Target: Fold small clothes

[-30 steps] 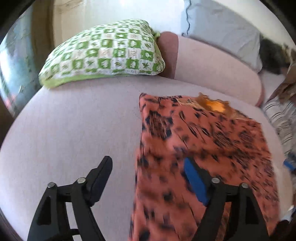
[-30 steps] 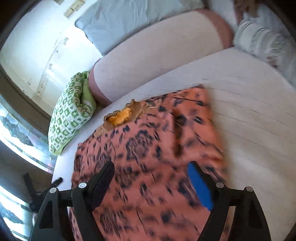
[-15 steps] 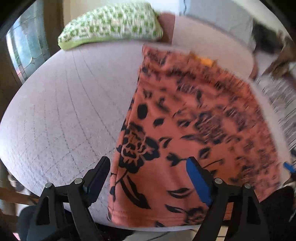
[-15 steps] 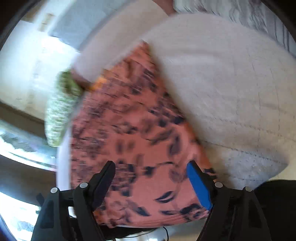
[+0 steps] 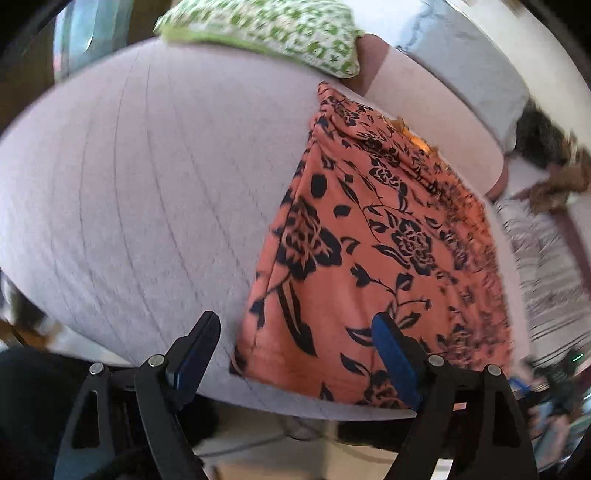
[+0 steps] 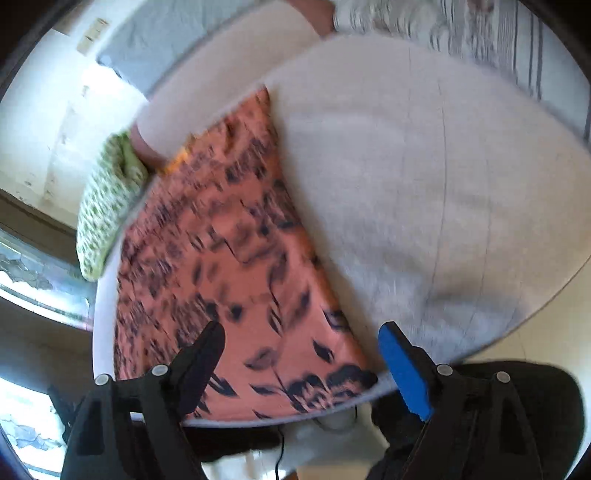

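left wrist view: the orange floral garment (image 5: 373,251) lies flat on the pale quilted bed (image 5: 140,177), its long body running from a neckline near the bolster (image 5: 428,110) down to the hem, which sits right at the bed's near edge. a second ago this camera looked across the middle of the cloth towards the green checked pillow (image 5: 266,33); now the hem and its near left corner fill the lower frame and the pillow has slid to the top, so the left gripper (image 5: 295,343) has come back and down to the bottom of the garment. its jaws stand wide and empty, one finger over bare bed just left of the corner, the blue-padded one over the cloth, neither pressing on it.

in the right wrist view the same shift shows. the garment (image 6: 229,258) was seen from over its middle a second ago; now its near right corner lies between the fingers of the right gripper (image 6: 301,354), also wide apart and holding nothing. this frame is smeared with motion, so fine creases cannot be read.

the cloth itself appears not to have moved; only the two tools have. judged from this, both are lining up on the two hem corners, probably to pinch them and carry the hem up towards the neckline for a fold. no fold of that kind is made yet. striped bedding (image 6: 498,40) lies well apart at the far right.
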The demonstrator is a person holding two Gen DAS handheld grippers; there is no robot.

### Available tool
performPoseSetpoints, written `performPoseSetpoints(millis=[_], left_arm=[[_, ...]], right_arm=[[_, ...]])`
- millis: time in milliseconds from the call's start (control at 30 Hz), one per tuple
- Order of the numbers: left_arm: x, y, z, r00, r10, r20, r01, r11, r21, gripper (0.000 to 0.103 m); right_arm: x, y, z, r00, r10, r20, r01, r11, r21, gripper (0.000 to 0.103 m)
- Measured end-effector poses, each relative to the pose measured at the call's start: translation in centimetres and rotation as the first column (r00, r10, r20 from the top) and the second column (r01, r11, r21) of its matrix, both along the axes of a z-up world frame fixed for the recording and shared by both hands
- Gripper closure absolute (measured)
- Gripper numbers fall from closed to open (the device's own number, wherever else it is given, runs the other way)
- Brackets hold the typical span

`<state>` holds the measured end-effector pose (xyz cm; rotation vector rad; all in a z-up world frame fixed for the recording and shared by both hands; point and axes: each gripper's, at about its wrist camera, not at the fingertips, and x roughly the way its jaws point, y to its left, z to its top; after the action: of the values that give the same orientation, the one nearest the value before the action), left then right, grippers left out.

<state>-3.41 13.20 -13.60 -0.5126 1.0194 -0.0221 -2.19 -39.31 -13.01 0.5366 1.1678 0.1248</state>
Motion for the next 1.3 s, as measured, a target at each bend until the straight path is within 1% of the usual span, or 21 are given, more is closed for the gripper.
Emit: performPoseSetpoints(millis=[67, 100, 133, 200, 233, 333, 400, 467, 500, 533, 567, 733, 833, 900, 933, 967, 1033, 1067, 1100, 1200, 1300], left_arm=[[-0.3, 0.5, -1.0, 0.999, 0.019, -0.031, -0.02, 0.999, -0.037, 0.019], [-0.4, 0.4, -1.3, 0.999, 0.024, -0.04, -0.025, 0.999, -0.04, 0.02], [-0.6, 0.4, -1.3, 0.999, 0.025, -0.039, -0.026, 0.999, -0.033, 0.023], [-0.8, 0.2, -1.3, 1.0, 0.004, -0.027, -0.004, 1.0, -0.001, 0.048], [-0.9, 0.1, -1.2, 0.999, -0.011, -0.033, 0.011, 1.0, 0.011, 0.052], [-0.1, 0.0, -1.4, 0.999, -0.014, -0.046, 0.015, 1.0, 0.018, 0.052], [-0.2, -0.2, -1.3, 0.999, -0.02, -0.044, 0.021, 1.0, 0.021, 0.048], [0.3, -0.7, -1.4, 0.998, -0.033, -0.048, 0.036, 0.998, 0.048, 0.053], [0.3, -0.7, -1.3, 0.998, -0.033, -0.051, 0.037, 0.997, 0.07, 0.084], [0.7, -0.7, -1.3, 0.998, -0.042, -0.055, 0.046, 0.996, 0.073, 0.097], [0.9, -0.5, -1.0, 0.998, -0.033, -0.044, 0.035, 0.998, 0.046, 0.096], [-1.0, 0.5, 3.5, 0.997, 0.001, 0.073, -0.005, 0.999, 0.052, 0.096], [-0.7, 0.8, 2.8, 0.999, -0.003, 0.036, 0.001, 0.998, 0.059, 0.096], [0.4, 1.1, -0.2, 0.997, -0.002, -0.082, 0.007, 0.998, 0.055, 0.093], [0.7, 1.3, -1.7, 0.99, 0.011, -0.138, -0.003, 0.998, 0.058, 0.09], [0.7, 1.5, -2.1, 0.989, 0.027, -0.143, -0.021, 0.999, 0.049, 0.087], [0.3, 1.7, -1.6, 0.993, 0.041, -0.109, -0.039, 0.999, 0.02, 0.074], [0.2, 1.5, -1.0, 0.996, 0.045, -0.079, -0.042, 0.999, 0.029, 0.054], [-0.1, 1.6, -0.6, 0.997, 0.045, -0.059, -0.043, 0.998, 0.046, 0.04], [0.1, 1.1, -0.3, 0.999, 0.027, -0.033, -0.023, 0.995, 0.092, 0.039], [0.7, 0.6, -1.5, 0.996, 0.018, -0.089, -0.01, 0.995, 0.095, 0.04]], right_arm=[[0.1, 1.0, -0.1, 0.999, 0.027, -0.018, -0.028, 0.999, -0.032, 0.018], [0.2, 1.2, -0.3, 0.999, 0.029, -0.033, -0.029, 1.0, -0.004, 0.028], [0.2, 1.4, -0.7, 0.998, 0.026, -0.059, -0.026, 1.0, 0.0, 0.032], [-0.1, 1.5, -0.8, 0.998, 0.025, -0.06, -0.027, 0.999, -0.037, 0.042], [-0.2, 1.0, -1.0, 0.998, 0.023, -0.065, -0.025, 0.999, -0.033, 0.043], [-0.1, 0.6, -1.1, 0.997, 0.019, -0.074, -0.021, 0.999, -0.028, 0.043], [-0.2, 0.6, -0.7, 0.998, 0.03, -0.063, -0.033, 0.998, -0.047, 0.042], [-0.1, 1.1, -1.0, 0.996, 0.043, -0.078, -0.049, 0.996, -0.07, 0.043], [0.0, 1.2, -1.1, 0.995, 0.045, -0.084, -0.051, 0.995, -0.08, 0.051], [0.0, 1.3, -1.0, 0.995, 0.047, -0.093, -0.057, 0.992, -0.111, 0.061], [-0.1, 1.2, -0.7, 0.995, 0.058, -0.087, -0.066, 0.994, -0.089, 0.093], [-2.0, 0.8, 4.2, 0.999, 0.038, 0.013, -0.038, 0.999, 0.002, 0.092], [-1.9, 0.6, 3.6, 0.999, 0.04, -0.021, -0.039, 0.999, 0.023, 0.091], [-1.0, 0.5, 0.3, 0.989, 0.03, -0.143, -0.035, 0.999, -0.033, 0.082], [-1.0, 0.5, -0.4, 0.986, 0.022, -0.165, -0.029, 0.999, -0.044, 0.079], [-1.0, 0.7, -0.7, 0.987, 0.031, -0.159, -0.037, 0.999, -0.035, 0.076], [-1.3, 1.1, 0.3, 0.993, 0.044, -0.11, -0.048, 0.998, -0.04, 0.051], [-1.4, 1.2, 1.0, 0.996, 0.045, -0.081, -0.049, 0.998, -0.05, 0.024], [-1.5, 1.2, 1.7, 0.998, 0.037, -0.044, -0.04, 0.997, -0.066, 0.021], [-1.0, 1.0, 2.2, 1.0, 0.018, -0.017, -0.02, 0.997, -0.08, 0.021], [0.0, 1.4, 0.0, 0.994, 0.038, -0.099, -0.042, 0.998, -0.038, 0.024]])
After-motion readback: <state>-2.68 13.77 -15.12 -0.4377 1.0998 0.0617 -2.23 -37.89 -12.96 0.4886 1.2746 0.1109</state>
